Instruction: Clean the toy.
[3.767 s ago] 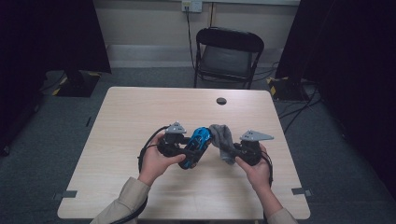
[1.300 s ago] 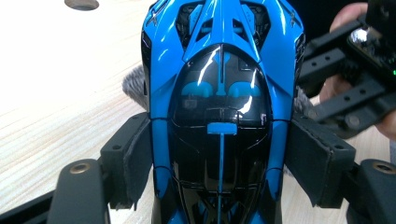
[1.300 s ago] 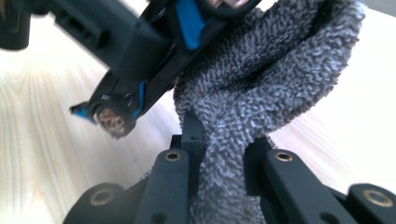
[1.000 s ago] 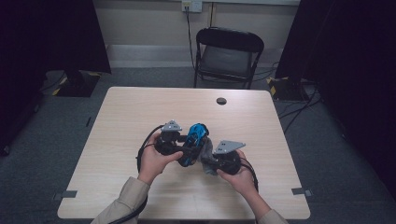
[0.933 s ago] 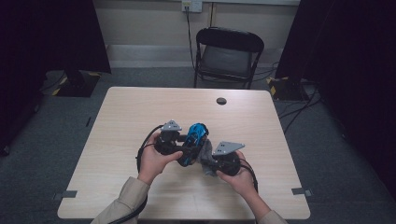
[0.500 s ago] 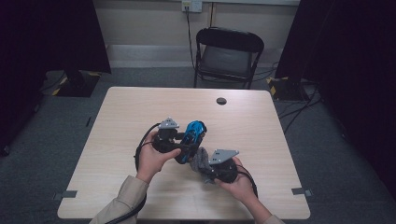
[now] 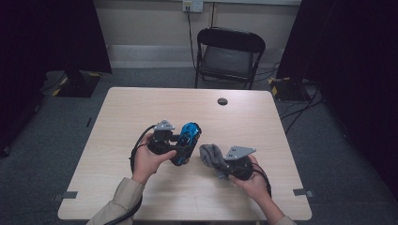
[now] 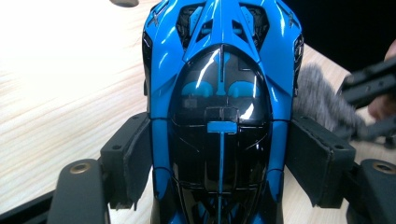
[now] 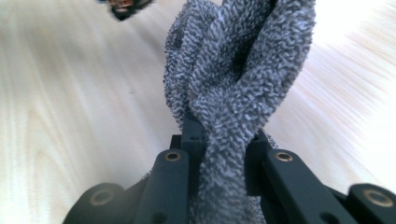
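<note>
The glossy blue-and-black toy car (image 8: 222,112), smooth and streamlined, sits clamped between the left tool's (image 7: 174,145) padded jaws above the pale wood-grain table (image 7: 141,108). Just beside it, the right tool (image 9: 219,154) pinches a grey, nubby terry cloth (image 9: 238,70), bunched and twisted. No lettering seems legible.

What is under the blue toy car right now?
The blue toy car is held off the wooden table, clamped in the left gripper. Bare tabletop shows beside it; the car's body hides its underside and the spot directly beneath.
</note>
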Demonstrator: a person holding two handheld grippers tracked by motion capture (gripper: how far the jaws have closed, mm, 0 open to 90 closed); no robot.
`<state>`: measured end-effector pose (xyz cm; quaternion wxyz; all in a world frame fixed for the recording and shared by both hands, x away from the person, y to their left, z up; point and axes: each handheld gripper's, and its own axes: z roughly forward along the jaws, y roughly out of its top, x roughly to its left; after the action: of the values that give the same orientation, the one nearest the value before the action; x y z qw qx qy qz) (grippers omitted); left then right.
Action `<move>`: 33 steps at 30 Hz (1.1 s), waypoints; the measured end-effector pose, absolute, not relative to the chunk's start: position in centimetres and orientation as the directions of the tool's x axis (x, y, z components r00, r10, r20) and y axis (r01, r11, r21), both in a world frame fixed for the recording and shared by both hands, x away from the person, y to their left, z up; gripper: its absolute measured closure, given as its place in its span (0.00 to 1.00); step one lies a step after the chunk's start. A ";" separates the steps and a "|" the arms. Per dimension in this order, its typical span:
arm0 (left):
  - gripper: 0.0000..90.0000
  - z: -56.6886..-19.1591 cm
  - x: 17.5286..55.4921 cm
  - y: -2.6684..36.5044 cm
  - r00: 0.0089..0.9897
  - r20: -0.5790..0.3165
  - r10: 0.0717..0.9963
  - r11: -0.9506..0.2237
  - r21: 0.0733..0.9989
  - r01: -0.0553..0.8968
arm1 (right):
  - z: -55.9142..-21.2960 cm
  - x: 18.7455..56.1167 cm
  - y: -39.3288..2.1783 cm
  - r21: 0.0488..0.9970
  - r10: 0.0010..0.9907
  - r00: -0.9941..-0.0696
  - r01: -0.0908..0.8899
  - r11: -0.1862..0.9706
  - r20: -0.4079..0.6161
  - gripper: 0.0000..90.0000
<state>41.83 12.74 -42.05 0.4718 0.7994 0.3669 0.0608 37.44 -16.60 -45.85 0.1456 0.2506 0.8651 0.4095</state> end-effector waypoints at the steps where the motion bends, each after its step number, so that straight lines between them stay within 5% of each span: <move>1: 0.31 -42.1 41.8 12.9 0.720 -0.253 0.646 -0.283 0.797 0.534 | -45.8 37.6 -16.9 0.784 0.563 -0.825 0.320 0.532 -0.046 0.86; 33: 0.31 -45.0 41.1 17.5 0.659 -0.180 0.730 -0.364 0.714 0.598 | -45.5 41.2 -21.1 0.732 0.697 -0.711 0.426 0.531 -0.092 0.86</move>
<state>41.07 17.46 -44.99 0.3932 0.8216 0.4043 0.0838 41.18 -21.05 -45.55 0.1910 0.3289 0.8539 0.3553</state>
